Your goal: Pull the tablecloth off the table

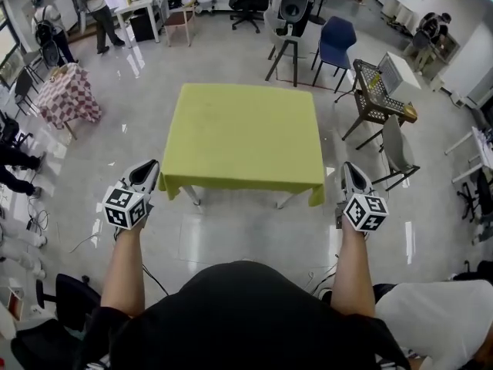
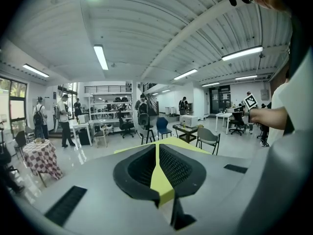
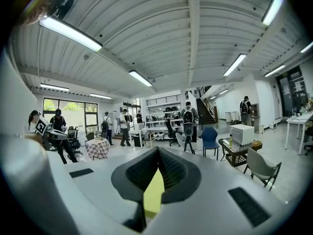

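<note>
Ahead of both tools, tablecloth (image 1: 246,137) lies spread on the table (image 1: 192,196), near corners pinched one each in the closed left tool (image 1: 148,174) and right tool (image 1: 351,177), so pull runs straight back toward the person.

Blue chair (image 1: 337,38) upper right; checkered-cloth table (image 1: 69,95) left; grey chair (image 1: 393,141) right.

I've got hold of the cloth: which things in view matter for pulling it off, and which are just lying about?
In the job:
- yellow tablecloth
- table under it
- left tongs and right tongs, each shut on a near corner

Lying about:
- blue chair
- grey chair
- wire cart
- checked-cloth table
- person at the back
</note>
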### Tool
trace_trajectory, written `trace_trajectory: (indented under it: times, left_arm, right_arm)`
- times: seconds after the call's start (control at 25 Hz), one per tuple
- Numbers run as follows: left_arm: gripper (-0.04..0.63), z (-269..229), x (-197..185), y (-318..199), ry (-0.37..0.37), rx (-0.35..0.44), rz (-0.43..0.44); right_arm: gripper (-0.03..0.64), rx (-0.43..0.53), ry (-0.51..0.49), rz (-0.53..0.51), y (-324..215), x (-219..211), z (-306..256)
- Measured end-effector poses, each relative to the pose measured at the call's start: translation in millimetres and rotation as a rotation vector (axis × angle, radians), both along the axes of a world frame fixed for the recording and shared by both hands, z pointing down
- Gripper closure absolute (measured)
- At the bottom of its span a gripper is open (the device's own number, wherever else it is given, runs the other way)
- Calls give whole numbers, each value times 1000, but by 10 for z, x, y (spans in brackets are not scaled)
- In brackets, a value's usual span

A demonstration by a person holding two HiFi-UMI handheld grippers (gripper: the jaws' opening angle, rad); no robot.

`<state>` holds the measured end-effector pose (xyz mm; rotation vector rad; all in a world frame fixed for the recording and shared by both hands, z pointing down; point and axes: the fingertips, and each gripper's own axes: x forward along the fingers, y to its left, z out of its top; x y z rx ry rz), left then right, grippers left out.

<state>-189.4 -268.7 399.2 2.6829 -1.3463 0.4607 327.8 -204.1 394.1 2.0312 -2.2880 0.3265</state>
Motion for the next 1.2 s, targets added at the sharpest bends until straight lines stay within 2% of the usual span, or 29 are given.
trace_trajectory:
  times: [0.32,0.72,1.04,1.2]
  left_arm:
    - [566,79,222,-170,10,-6,-38]
    - [566,201,167,-504,16,-24,-38]
    - [566,247,94,-1023,24,-31,23]
    - [566,151,20,-1342,31,-20,56]
  right_arm:
    - [597,-3,7,-35,-357,242,58]
    - [597,-2,14,-10,-655,316,76]
    - [597,10,-9,63,-983,214,-24]
    - [597,12,10,73,-1157,50,-106]
